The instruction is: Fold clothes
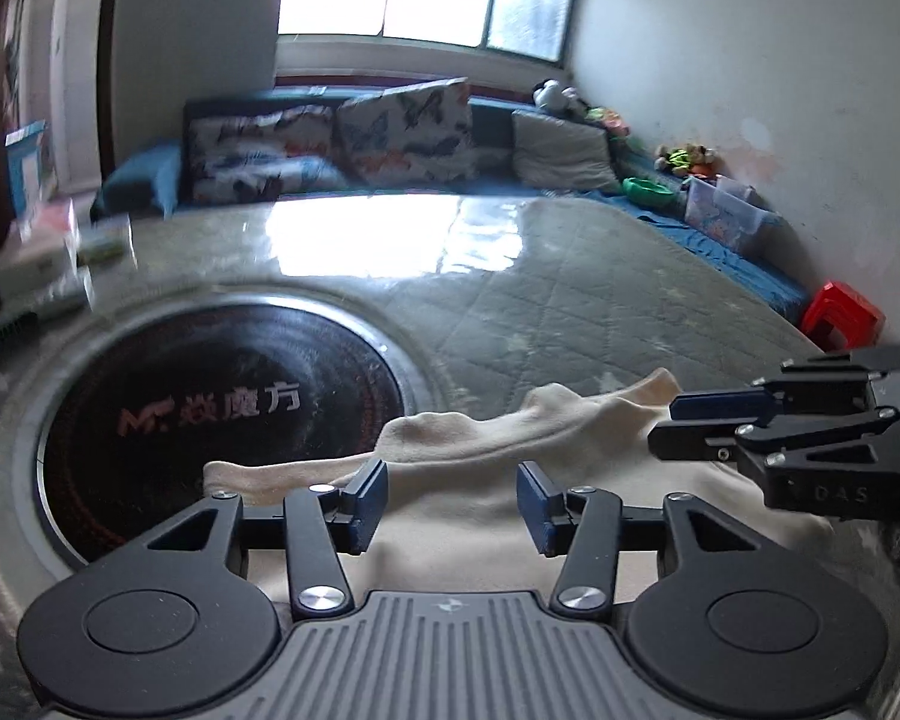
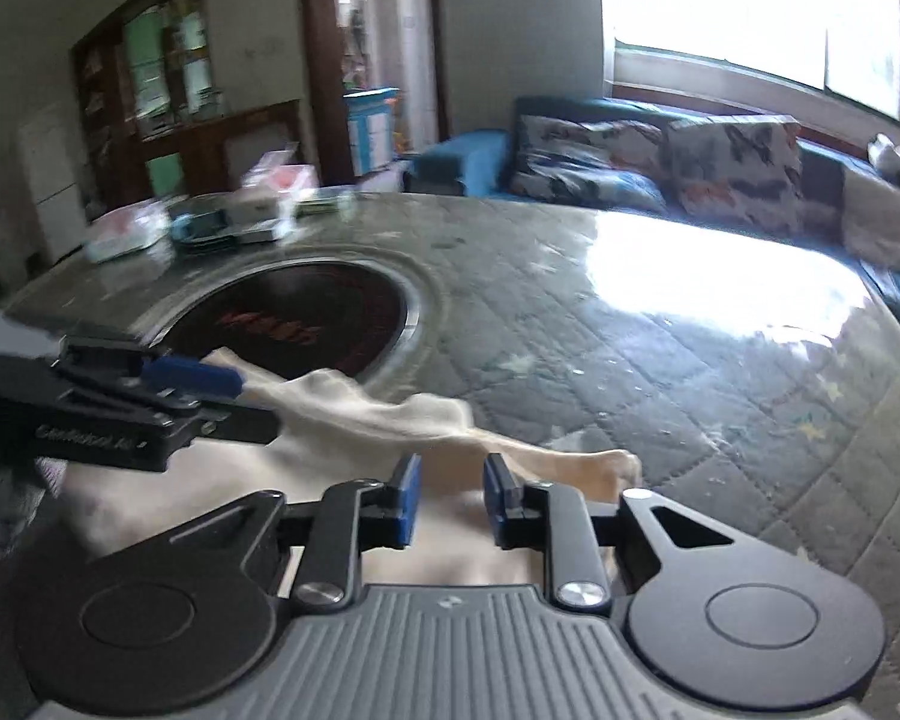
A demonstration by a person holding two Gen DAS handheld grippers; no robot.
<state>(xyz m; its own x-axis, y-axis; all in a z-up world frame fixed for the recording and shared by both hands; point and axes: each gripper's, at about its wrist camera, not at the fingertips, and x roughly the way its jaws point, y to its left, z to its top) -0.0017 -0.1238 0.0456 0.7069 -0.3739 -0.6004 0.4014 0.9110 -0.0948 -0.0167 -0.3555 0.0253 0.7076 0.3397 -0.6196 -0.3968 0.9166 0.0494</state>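
Note:
A cream-coloured garment (image 1: 486, 450) lies rumpled on the quilted table cover, its far edge reaching the black round hotplate. My left gripper (image 1: 450, 501) is open just above the garment's near part, with nothing between its blue pads. My right gripper (image 2: 448, 501) is also open and empty over the same cloth (image 2: 390, 420). Each gripper shows from the side in the other's view: the right one (image 1: 699, 420) at the right edge, the left one (image 2: 210, 387) at the left edge.
A black round hotplate (image 1: 222, 414) with a metal rim is set into the table (image 2: 660, 348). Boxes and small items (image 2: 210, 222) sit at the table's far left. A blue sofa with patterned cushions (image 1: 390, 138) stands behind. A red stool (image 1: 843, 315) stands at the right.

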